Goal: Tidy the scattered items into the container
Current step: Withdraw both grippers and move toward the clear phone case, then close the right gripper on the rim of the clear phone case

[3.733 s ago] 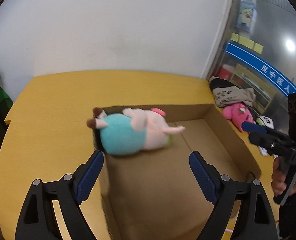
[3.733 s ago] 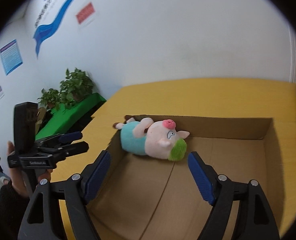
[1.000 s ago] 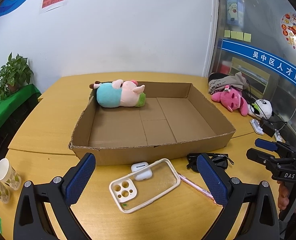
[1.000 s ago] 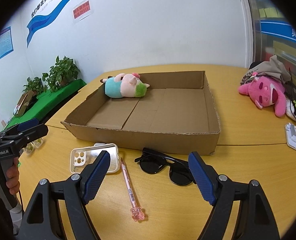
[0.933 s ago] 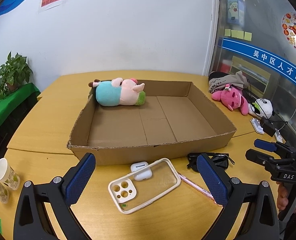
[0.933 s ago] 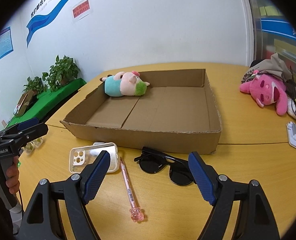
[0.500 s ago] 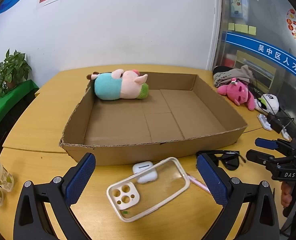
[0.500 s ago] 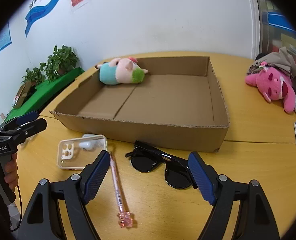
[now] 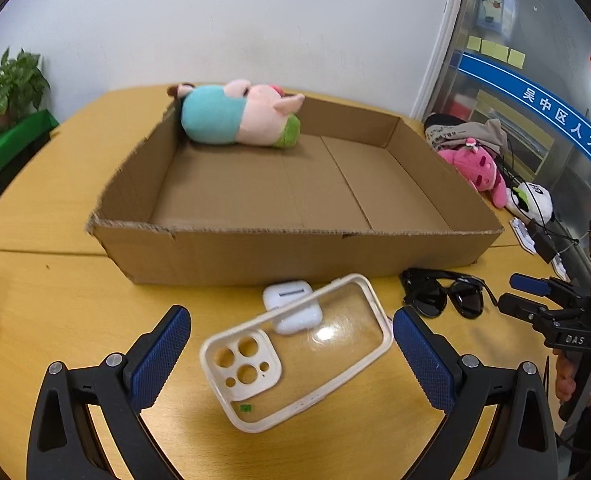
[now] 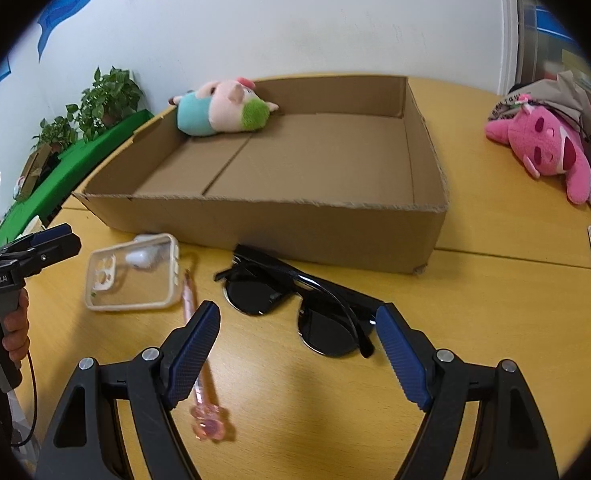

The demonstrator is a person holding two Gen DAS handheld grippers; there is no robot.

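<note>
Both grippers have dropped closer to the table. The left gripper (image 9: 291,344), jaws spread and empty, frames the phone case (image 9: 295,354) on the earbud case (image 9: 291,304); the right gripper (image 10: 297,346), likewise spread, frames the sunglasses (image 10: 295,296). Each next needs lowering and closing, then carrying beyond to the cardboard box (image 9: 295,250), where the plush pig (image 9: 239,120) lies.

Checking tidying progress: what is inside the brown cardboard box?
Only the pink-and-teal pig plush lies inside the brown cardboard box, at its far left corner. The near wall hides a strip of floor behind it.

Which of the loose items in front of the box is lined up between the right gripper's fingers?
The black sunglasses, lying folded right ahead of the open right gripper; the pink pen sits by its left finger.
</note>
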